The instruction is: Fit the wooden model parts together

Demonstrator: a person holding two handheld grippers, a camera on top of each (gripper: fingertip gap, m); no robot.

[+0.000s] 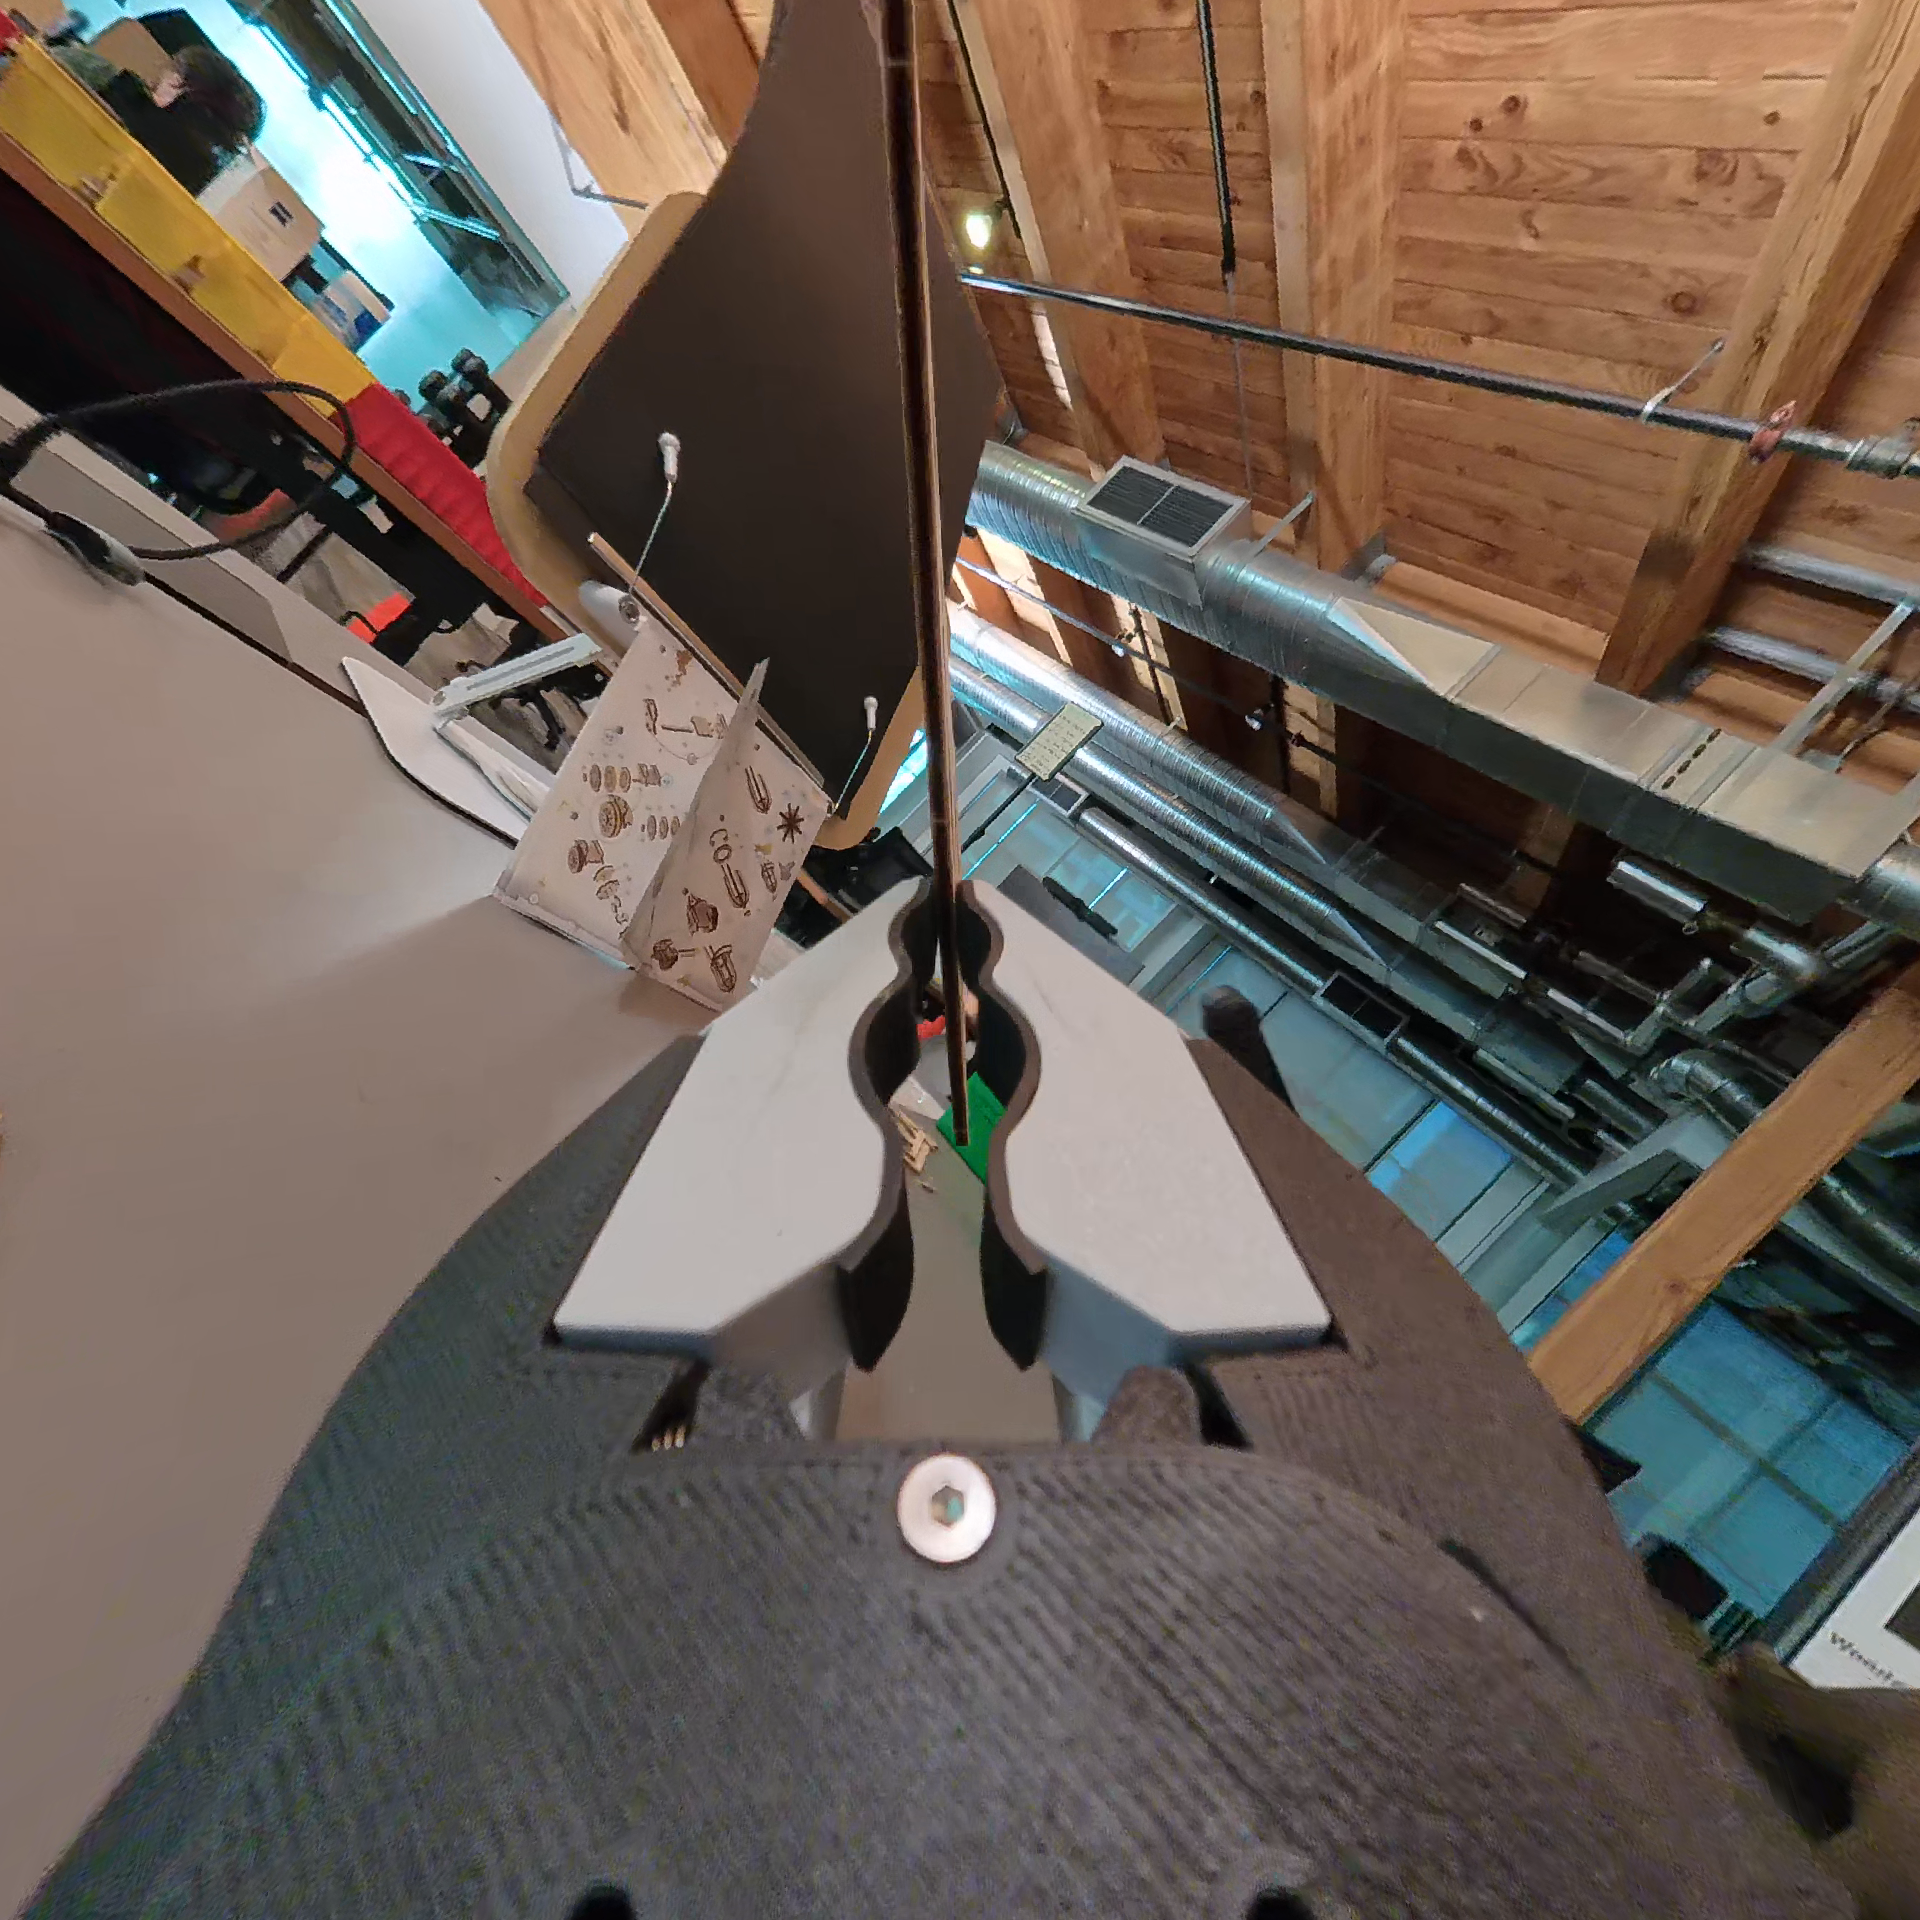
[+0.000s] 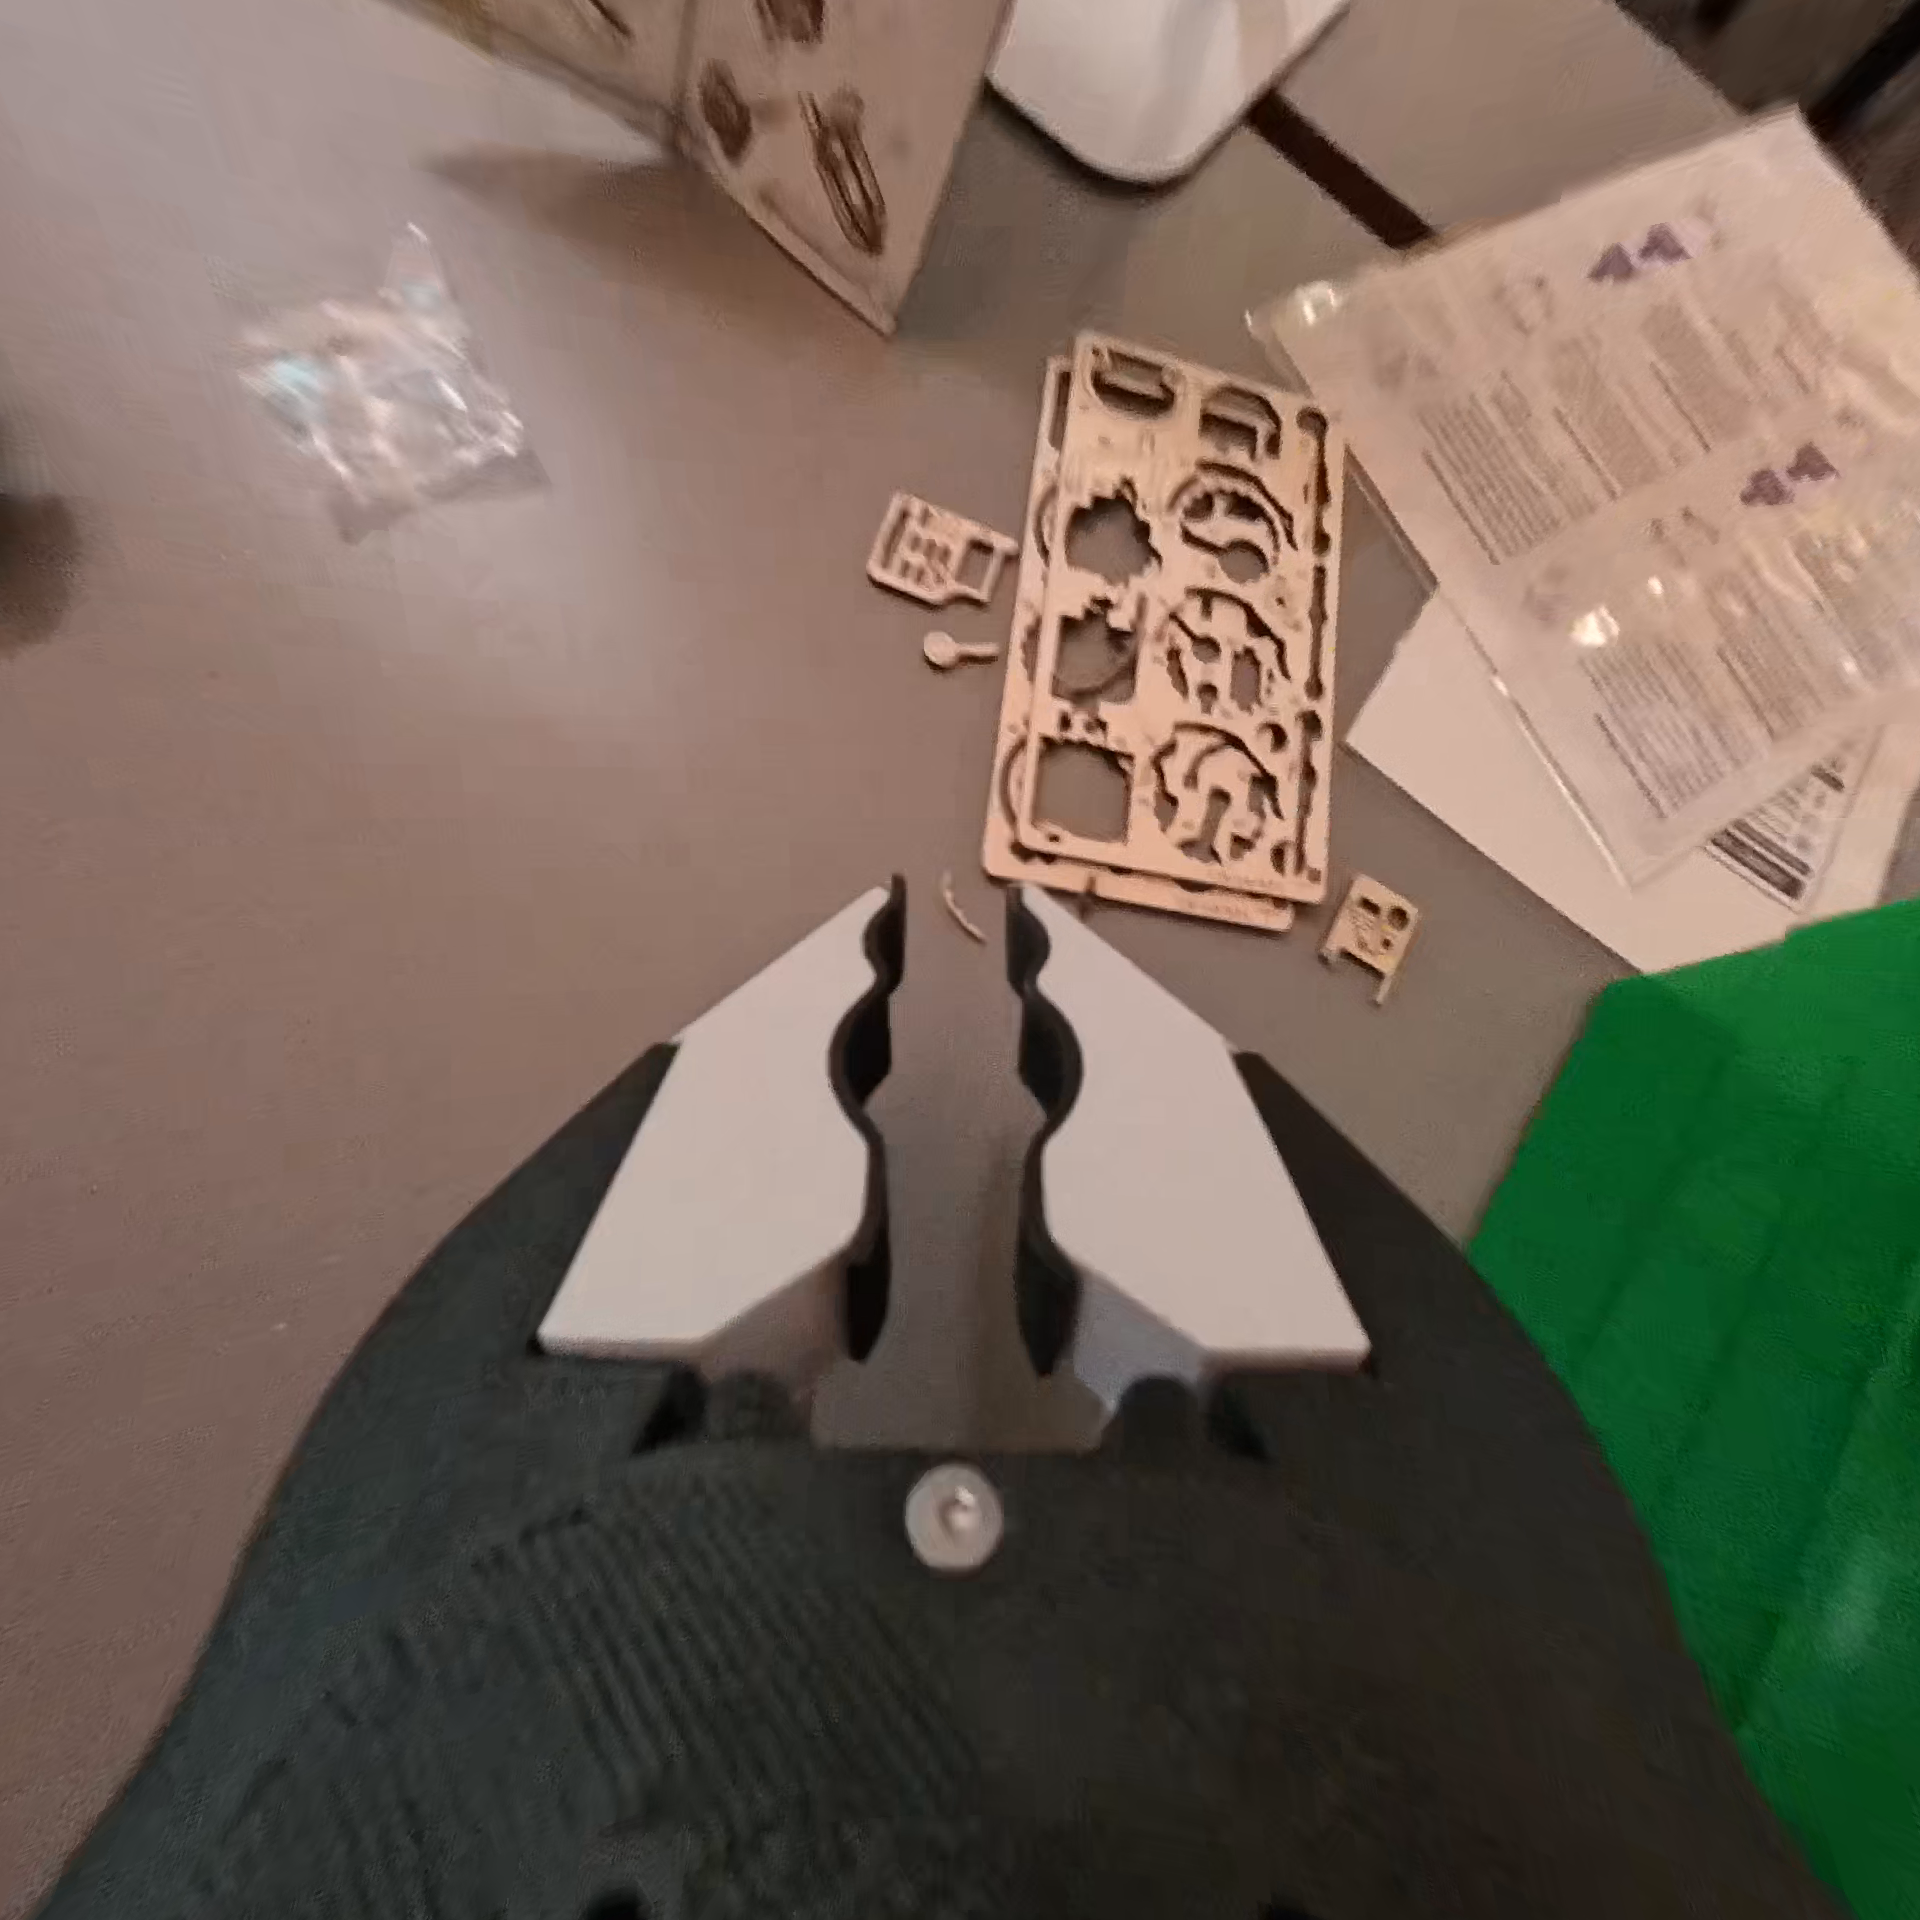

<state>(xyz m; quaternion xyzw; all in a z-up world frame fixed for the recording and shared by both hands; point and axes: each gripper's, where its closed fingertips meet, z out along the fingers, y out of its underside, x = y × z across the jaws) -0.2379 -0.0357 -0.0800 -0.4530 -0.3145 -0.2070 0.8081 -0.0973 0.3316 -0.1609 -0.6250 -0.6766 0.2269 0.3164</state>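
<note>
Overhead, your left gripper (image 1: 951, 904) is tilted up toward a timber ceiling and ribbed metal ducts (image 1: 1195, 582). Its grey fingers (image 1: 800, 1132), lined with wavy black pads, are pinched near the tips on a thin wooden sheet (image 1: 928, 582) seen edge-on: a dark, narrow strip running up out of the frame, its lower end reaching down between the fingers. Left of it on the grey table (image 1: 208, 935) stands a white folded box (image 1: 665, 842) printed with brown line drawings.

Your right gripper (image 2: 954, 914) points down at the same table (image 2: 468, 779). Its jaws stand a narrow gap apart with nothing between them. A small curved wooden sliver (image 2: 961, 906) lies on the table just past the tips. Beyond it, slightly right, lies the pale plywood parts sheet (image 2: 1164, 644), laser-cut, with several cut-outs already empty; it seems to rest on a second sheet. Three loose parts sit beside it: a slotted frame piece (image 2: 935, 556) and a small round-headed pin (image 2: 956, 649) to its left, a small square plate (image 2: 1371, 930) at its lower right corner.

Printed instruction pages in clear plastic (image 2: 1621, 499) lie to the right; the writing is too blurred to read. A crumpled clear bag (image 2: 384, 400) lies far left, and green cloth (image 2: 1714, 1299) covers the lower right.
</note>
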